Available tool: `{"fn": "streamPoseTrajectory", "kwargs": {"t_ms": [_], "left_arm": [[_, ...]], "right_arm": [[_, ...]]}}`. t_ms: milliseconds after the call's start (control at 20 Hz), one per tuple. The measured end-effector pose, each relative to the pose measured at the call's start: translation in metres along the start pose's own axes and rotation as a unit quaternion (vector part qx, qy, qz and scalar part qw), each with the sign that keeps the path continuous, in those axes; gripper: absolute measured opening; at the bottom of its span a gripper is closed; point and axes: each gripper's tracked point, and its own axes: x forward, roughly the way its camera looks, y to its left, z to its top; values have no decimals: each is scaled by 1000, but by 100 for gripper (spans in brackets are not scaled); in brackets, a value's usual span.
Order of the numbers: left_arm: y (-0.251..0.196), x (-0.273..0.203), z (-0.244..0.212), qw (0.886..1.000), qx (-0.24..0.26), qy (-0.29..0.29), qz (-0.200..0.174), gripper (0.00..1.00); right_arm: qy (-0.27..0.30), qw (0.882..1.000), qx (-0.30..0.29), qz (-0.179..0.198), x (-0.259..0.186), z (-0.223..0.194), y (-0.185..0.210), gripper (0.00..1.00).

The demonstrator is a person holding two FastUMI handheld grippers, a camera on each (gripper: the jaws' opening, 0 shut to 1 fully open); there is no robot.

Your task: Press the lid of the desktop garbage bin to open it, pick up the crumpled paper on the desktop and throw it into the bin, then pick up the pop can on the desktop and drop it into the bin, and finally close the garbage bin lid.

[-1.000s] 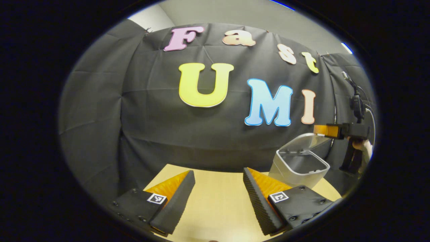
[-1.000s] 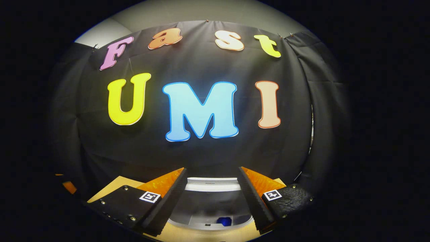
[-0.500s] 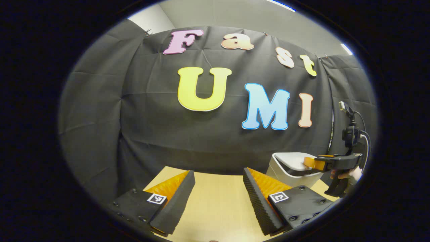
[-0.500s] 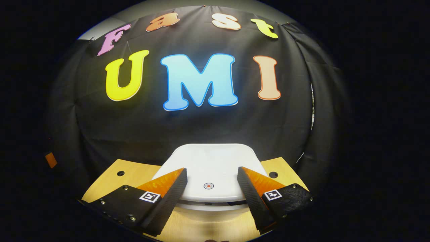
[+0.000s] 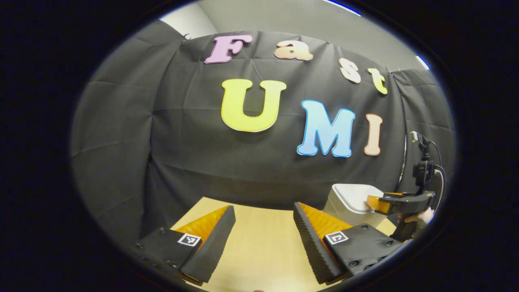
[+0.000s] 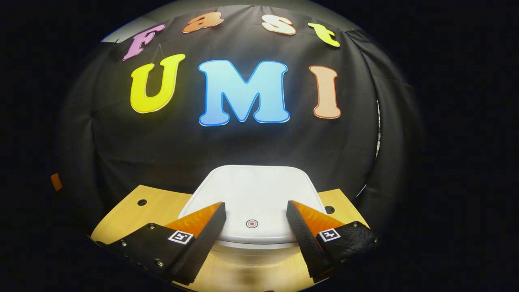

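Pale wood tabletop (image 5: 259,243) lies under the left claw (image 5: 263,227), whose fingers are spread with nothing between them. Toward the tabletop's right far corner stands the white garbage bin (image 5: 350,205), lid (image 6: 253,196) down; the right claw (image 6: 255,223), fingers apart, hovers at the lid's near edge.

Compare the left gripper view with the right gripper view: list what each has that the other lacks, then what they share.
Left gripper view alone: the right gripper seen from the side above the bin, with the hand that holds it, and a camera with its cable behind.

Right gripper view alone: the lid's top seen flat and shut, its red round mark, and two holes in the table.

Both: the white garbage bin, the wooden table, the black cloth wall, and each view's own jaws standing open, the left gripper over bare table.
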Motion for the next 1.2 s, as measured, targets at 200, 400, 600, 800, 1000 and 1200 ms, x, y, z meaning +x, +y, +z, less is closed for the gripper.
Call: {"fn": "streamPoseTrajectory", "kwargs": {"t_ms": [200, 400, 600, 800, 1000, 1200], "left_arm": [[-5, 7, -3, 1000, -3, 3, -3, 100], [-11, 14, -4, 1000, -4, 5, -9, 100], [-21, 19, -9, 1000, -8, 9, -20, 100], [-37, 20, -9, 999, -7, 7, -38, 100], [-50, 19, -8, 999, 3, 7, -51, 95], [-52, 17, -4, 999, 11, 2, -53, 100]], "right_arm": [[-17, 1000, 8, 2, -1, -2, 0, 96], [-28, 999, 20, 3, 0, -3, -1, 96], [-28, 999, 22, 6, 0, -5, -1, 97], [-39, 999, 11, 5, 1, -8, -1, 97], [-41, 999, 10, 6, 0, -9, -1, 98], [-37, 999, 4, 8, 0, -10, -1, 97]]}}
